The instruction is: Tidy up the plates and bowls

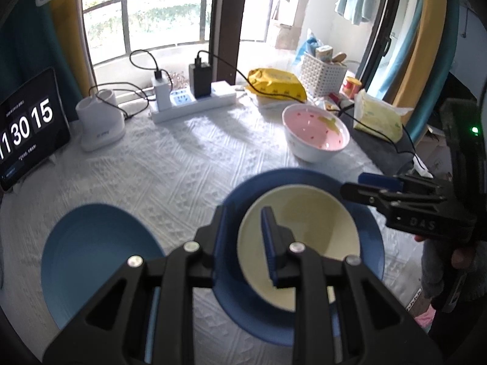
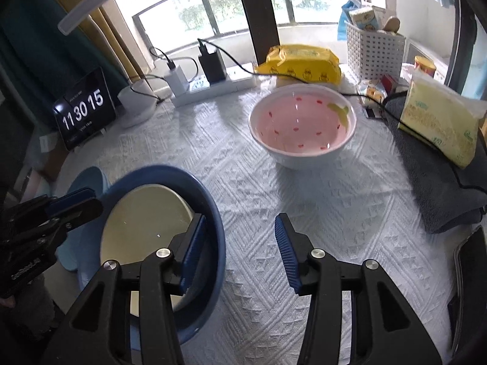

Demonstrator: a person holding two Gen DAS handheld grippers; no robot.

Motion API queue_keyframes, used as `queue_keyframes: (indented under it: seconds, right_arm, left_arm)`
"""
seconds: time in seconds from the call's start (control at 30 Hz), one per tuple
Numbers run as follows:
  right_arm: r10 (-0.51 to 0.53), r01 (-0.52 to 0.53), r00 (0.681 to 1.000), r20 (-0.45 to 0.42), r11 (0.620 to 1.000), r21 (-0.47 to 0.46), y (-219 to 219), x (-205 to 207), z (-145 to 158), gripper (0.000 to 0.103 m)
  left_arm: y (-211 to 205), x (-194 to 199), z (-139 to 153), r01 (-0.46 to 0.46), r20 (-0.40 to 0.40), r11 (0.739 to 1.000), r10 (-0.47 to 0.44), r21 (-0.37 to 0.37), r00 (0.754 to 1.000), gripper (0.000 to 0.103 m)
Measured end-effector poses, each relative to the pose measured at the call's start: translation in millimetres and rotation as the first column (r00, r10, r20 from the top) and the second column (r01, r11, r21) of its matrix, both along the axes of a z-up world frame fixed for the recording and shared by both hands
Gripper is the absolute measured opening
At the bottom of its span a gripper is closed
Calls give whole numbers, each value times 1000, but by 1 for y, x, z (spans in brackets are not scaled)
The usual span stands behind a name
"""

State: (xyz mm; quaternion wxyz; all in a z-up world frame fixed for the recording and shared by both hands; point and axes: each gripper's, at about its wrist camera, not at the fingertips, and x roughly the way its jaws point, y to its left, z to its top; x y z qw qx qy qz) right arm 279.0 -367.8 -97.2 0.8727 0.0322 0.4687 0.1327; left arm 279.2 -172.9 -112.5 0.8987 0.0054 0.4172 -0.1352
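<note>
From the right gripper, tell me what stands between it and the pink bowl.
Nothing visible does. Only bare white tablecloth lies between the right gripper and the pink bowl. The black cable runs behind and right of the bowl, off that path.

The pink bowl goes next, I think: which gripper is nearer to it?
Right. The right gripper faces the pink bowl across bare cloth; the left gripper straddles the cream bowl rim, farther off.
</note>
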Motion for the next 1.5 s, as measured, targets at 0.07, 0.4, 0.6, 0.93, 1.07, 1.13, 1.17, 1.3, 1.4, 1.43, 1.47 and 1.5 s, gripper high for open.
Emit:
queue_keyframes:
  seconds: [0.07, 0.4, 0.6, 0.93, 1.07, 1.13, 1.17, 1.3, 1.4, 1.43, 1.47, 1.5]
  right_arm:
    - [-1, 1, 1000, 14, 1000, 9, -1, 0, 6, 49]
    - [-17, 14, 998, 64, 999, 41, -16, 9, 26, 49]
    - [-37, 32, 995, 88, 998, 60, -31, 16, 32, 49]
    - [-58, 51, 993, 103, 996, 69, -50, 28, 33, 49]
    - [-75, 67, 992, 102, 995, 80, -59, 33, 31, 49]
    - [-84, 75, 991, 101, 993, 90, -64, 35, 30, 49]
    - [-88, 79, 991, 101, 993, 92, -65, 35, 30, 49]
    - [-111, 101, 989, 95, 989, 106, -74, 41, 25, 49]
    - [-126, 115, 987, 97, 987, 111, -79, 46, 23, 49]
    - [-130, 119, 986, 100, 986, 113, -81, 47, 23, 49]
    - [-135, 123, 986, 102, 986, 117, -83, 49, 22, 49]
    - [-141, 128, 985, 103, 984, 122, -85, 51, 20, 49]
  left_arm:
    - [-1, 4, 4, -1, 14, 1000, 1, -7, 1000, 28]
    - [-18, 26, 24, 28, 59, 1000, -27, -12, 998, 47]
    - [-35, 44, 26, 51, 57, 999, -51, 5, 997, 47]
    - [-62, 70, 24, 112, 44, 994, -113, 16, 993, 47]
    - [-68, 81, 20, 96, 30, 995, -97, 21, 995, 47]
    - [-70, 85, 17, 94, 18, 995, -94, 21, 995, 47]
    - [-71, 88, 15, 92, 9, 995, -92, 23, 996, 47]
    - [-78, 96, 10, 97, -9, 994, -97, 41, 995, 47]
    - [-85, 102, 6, 108, -13, 993, -108, 53, 994, 47]
    - [-88, 104, 4, 114, -16, 992, -114, 54, 993, 47]
    - [-90, 105, 2, 117, -18, 991, -116, 58, 993, 47]
    - [-94, 107, -1, 116, -20, 991, -115, 72, 993, 47]
